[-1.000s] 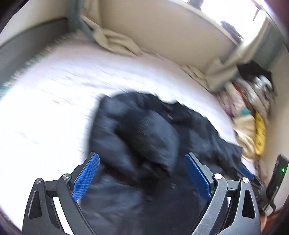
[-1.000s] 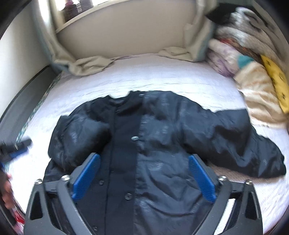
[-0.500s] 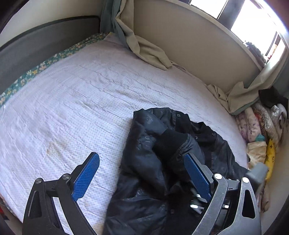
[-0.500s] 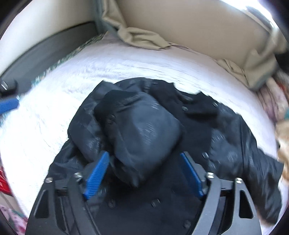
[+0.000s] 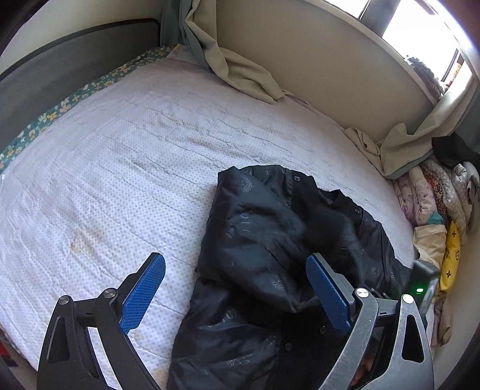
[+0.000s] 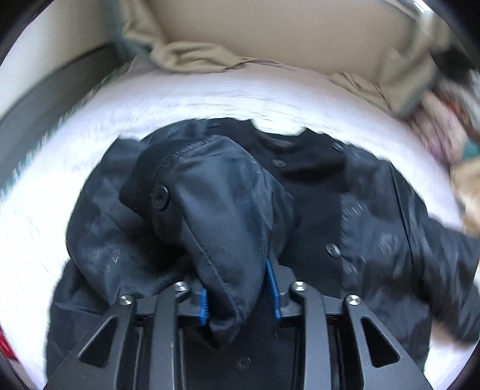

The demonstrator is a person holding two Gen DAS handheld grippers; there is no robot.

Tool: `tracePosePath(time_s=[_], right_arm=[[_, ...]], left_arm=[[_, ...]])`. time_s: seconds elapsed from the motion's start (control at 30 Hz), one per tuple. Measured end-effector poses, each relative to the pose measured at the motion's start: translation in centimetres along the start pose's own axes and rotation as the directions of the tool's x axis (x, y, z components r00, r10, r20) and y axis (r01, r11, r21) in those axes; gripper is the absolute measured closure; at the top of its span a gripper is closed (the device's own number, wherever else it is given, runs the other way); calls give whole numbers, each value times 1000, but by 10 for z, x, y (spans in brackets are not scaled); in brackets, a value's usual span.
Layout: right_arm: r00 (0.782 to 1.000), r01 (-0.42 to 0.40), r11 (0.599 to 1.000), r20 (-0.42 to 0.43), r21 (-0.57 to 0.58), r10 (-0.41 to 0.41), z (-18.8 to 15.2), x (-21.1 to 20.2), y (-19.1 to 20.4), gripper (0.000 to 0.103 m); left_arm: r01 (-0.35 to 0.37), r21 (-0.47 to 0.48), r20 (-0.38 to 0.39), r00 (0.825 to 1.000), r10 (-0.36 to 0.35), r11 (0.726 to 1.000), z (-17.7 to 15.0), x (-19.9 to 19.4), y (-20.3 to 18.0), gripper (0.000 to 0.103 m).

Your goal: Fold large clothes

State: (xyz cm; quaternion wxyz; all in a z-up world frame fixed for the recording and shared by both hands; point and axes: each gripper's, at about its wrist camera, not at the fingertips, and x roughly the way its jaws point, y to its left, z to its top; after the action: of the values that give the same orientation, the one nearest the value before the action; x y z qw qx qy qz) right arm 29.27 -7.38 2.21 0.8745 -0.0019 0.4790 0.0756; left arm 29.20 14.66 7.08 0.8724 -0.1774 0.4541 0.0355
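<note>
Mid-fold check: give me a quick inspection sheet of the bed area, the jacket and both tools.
Surface: white dotted bed cover, wrinkled, faint stains near the front.
Job's things: black jacket on the bed, buttons visible; one sleeve lifted over its front.
Clutter: heap of clothes and yellow item at the bed's right edge.
Grippers: left tool open, holding nothing; right tool shut on the sleeve.
Cables: nothing seen.
Surroundings: beige curtains on the bed, window, grey headboard.
</note>
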Motion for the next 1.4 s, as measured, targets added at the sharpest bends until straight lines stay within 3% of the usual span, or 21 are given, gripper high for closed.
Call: tracePosePath(time_s=[0.17, 0.2, 0.23, 0.3, 0.33, 0.43, 0.67, 0.73, 0.9, 1.03, 1.13, 1.2, 1.27, 1.3, 1.37, 1.4], right_arm=[[989, -121, 967, -51, 226, 135, -21, -14, -56, 78], [985, -138, 957, -63, 256, 159, -27, -17, -64, 71], [981, -146, 946, -80, 289, 176, -35, -20, -73, 54], [977, -156, 926, -86, 343, 197, -47, -30, -88, 34], [973, -172, 911, -82, 375, 218, -53, -37, -96, 29], [952, -248, 846, -45, 472, 304, -67, -59, -121, 29], [952, -268, 748, 49, 607, 301, -69, -87, -192, 30], [944, -285, 712, 60, 642, 324, -68, -84, -208, 38], [915, -309, 630, 42, 713, 401, -76, -58, -222, 45], [876, -294, 540, -4, 789, 483, -92, -22, -223, 45], [845, -319, 490, 10, 811, 534, -95, 1, -220, 45], [846, -338, 507, 20, 793, 533, -87, 9, -216, 45], [855, -356, 556, 22, 751, 518, -75, 13, -209, 52], [863, -355, 591, 9, 724, 506, -67, 14, -203, 65], [887, -333, 664, -17, 669, 462, -52, 14, -192, 76], [898, -324, 691, -21, 646, 440, -46, 12, -189, 86]], left_arm=[[-3, 10, 0, 1000, 3, 1000, -5, 0, 0, 6], [-4, 16, -3, 1000, 4, 1000, -6, 0, -1, 7], [-5, 18, -5, 1000, 5, 1000, -6, 0, -2, 7], [-7, 26, -7, 1000, 8, 1000, -8, 1, -3, 6], [-10, 28, -7, 1000, 10, 1000, -9, 1, -4, 7], [-26, 41, -1, 1000, 26, 999, -10, 0, -5, 6], [-40, 70, -3, 999, 40, 997, -15, 3, -12, 7], [-41, 84, -2, 999, 41, 996, -16, 4, -15, 7], [-45, 103, -5, 999, 46, 994, -18, 6, -19, 6], [-45, 100, -10, 999, 46, 994, -19, 7, -19, 7], [-44, 96, -14, 999, 46, 994, -19, 9, -18, 6], [-44, 94, -17, 999, 46, 995, -19, 10, -18, 7], [-43, 90, -22, 999, 45, 995, -19, 12, -19, 7], [-42, 87, -23, 999, 44, 995, -19, 13, -19, 7], [-36, 85, -27, 999, 38, 996, -20, 15, -20, 7], [-34, 83, -30, 999, 36, 996, -20, 16, -21, 7]])
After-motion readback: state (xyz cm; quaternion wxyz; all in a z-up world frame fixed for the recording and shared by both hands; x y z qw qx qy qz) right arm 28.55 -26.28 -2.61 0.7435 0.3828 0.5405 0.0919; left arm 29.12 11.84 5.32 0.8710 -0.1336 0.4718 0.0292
